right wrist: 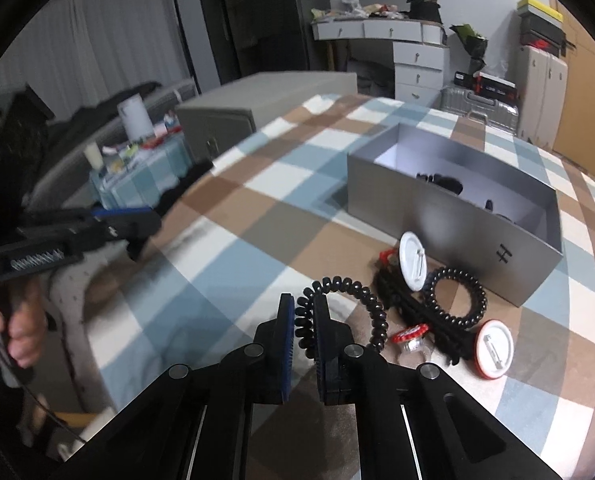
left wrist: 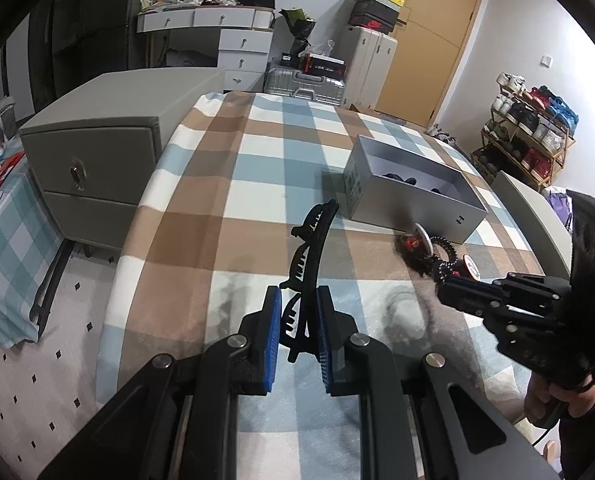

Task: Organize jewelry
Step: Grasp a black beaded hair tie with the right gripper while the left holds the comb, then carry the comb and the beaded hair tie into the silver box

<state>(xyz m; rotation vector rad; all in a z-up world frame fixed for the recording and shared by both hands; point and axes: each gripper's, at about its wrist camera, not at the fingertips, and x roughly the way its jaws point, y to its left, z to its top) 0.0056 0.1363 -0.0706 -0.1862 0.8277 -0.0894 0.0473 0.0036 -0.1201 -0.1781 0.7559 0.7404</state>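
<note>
1. My left tool (left wrist: 299, 308) is closed on a black hair claw clip (left wrist: 311, 256), lifted above the bed (left wrist: 257, 168).
2. My right tool (right wrist: 304, 312) is clamped on a black spiral hair tie (right wrist: 347, 308); the grey box (right wrist: 457, 216) lies ahead, to its right.

A single dark mark, seemingly the letter "H", is printed on the long outer wall of the grey box (right wrist: 453, 216), near its right-hand corner. Lettering elsewhere is too small to be read.

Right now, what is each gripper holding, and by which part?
Left gripper: the black hair claw clip, pinched at its lower end. Right gripper: a black spiral hair tie, clamped on one side of its loop.
</note>
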